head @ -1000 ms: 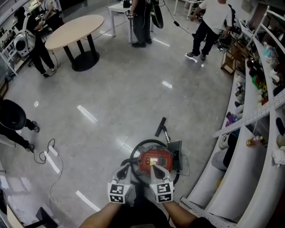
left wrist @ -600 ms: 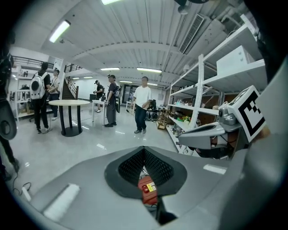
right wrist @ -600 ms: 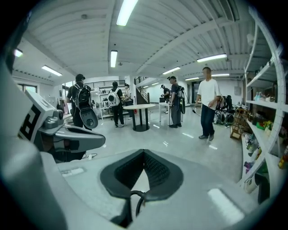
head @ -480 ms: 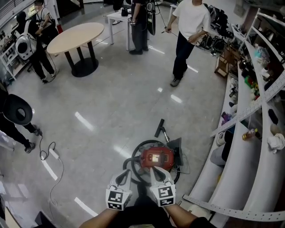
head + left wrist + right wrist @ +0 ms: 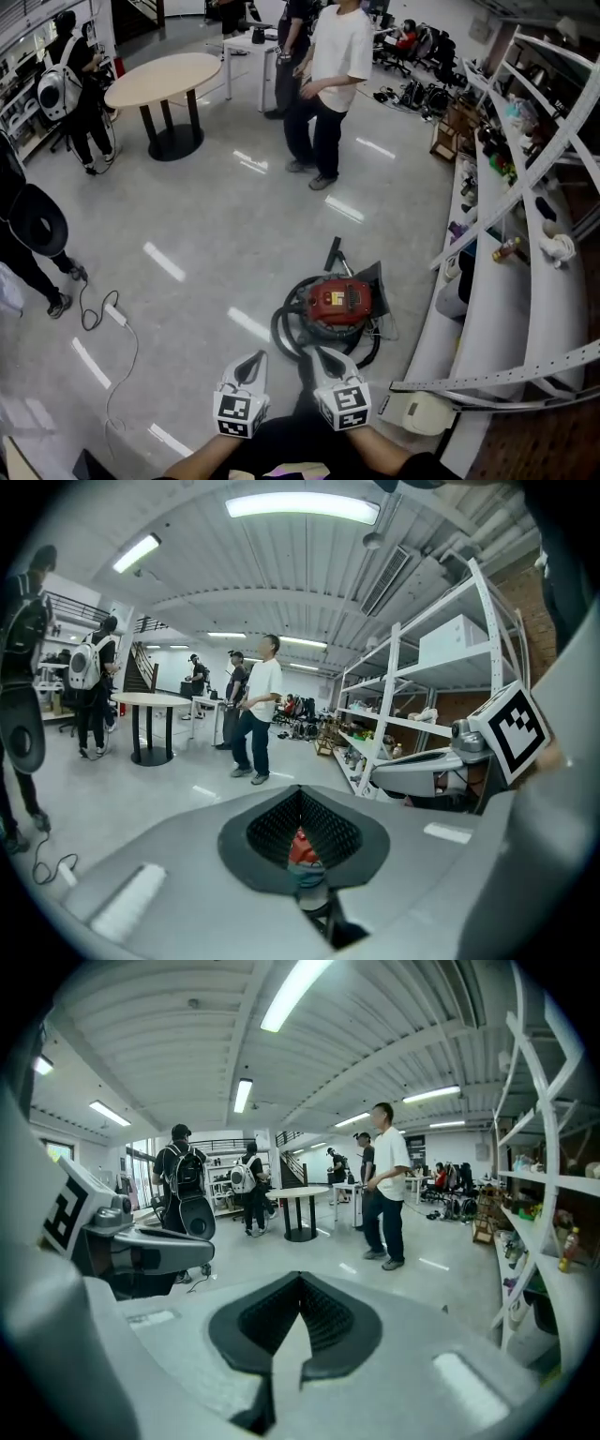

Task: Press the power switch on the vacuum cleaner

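Both your left gripper [image 5: 257, 356] and right gripper [image 5: 319, 353] have their jaws together, empty. The vacuum [image 5: 339, 302] lies on the floor [image 5: 206, 244] just beyond the right one, not touching it.

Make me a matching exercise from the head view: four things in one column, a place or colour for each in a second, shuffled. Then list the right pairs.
Things:
1. vacuum cleaner
2. round table
3. power strip
4. shelves

Places and colours:
A. runs down the right side
B. beige top, far upper left
C. red, on the floor near the centre
D. white, on the floor at left, on a cable

Pairs: 1-C, 2-B, 3-D, 4-A
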Available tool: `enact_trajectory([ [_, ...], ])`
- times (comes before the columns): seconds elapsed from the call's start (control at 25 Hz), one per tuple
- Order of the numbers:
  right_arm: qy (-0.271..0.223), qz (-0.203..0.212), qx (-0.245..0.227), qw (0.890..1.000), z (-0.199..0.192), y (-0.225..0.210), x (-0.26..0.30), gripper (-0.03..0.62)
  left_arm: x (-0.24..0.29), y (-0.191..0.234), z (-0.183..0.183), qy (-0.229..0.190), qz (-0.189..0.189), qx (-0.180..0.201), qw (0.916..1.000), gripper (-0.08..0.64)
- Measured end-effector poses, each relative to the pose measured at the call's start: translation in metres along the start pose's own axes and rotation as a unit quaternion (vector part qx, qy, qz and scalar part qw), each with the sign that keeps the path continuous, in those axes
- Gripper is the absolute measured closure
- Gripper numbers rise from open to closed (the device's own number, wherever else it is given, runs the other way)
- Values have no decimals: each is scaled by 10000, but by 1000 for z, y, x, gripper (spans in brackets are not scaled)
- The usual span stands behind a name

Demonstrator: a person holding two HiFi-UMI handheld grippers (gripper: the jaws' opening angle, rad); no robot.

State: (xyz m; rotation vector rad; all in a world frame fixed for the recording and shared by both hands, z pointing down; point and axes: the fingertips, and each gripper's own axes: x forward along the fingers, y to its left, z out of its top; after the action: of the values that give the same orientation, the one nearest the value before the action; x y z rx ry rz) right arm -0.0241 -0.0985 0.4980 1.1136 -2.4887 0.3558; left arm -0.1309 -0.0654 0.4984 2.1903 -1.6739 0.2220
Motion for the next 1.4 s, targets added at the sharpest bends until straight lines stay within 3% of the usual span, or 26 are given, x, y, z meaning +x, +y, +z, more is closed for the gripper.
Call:
enact_trajectory([
  [0.32,-2,-290,207,9994,-20,73,-72,600,-93,-18,-23,-21,-414,74,9991,545],
  [0.56,-14,-348,288,9990,-27,93,-108,600,-125,-33,-26,-94,-501,81,9987,545],
  [0.84,-163,-547,277,9980,-39,78,-150,600,-130,-71,-33,-92,-506,343,9981,545],
  [0.96,-175,-633,231,9976,-49,66,-174,600,-133,-98,-36,-140,-556,266,9980,545],
  [1.2,-342,-549,230,9976,-60,49,-221,600,-150,-148,-40,-268,-538,175,9980,545],
  [1.4,-508,-358,64,9980,-64,42,-252,600,-166,-178,-50,-301,-292,174,9990,545],
])
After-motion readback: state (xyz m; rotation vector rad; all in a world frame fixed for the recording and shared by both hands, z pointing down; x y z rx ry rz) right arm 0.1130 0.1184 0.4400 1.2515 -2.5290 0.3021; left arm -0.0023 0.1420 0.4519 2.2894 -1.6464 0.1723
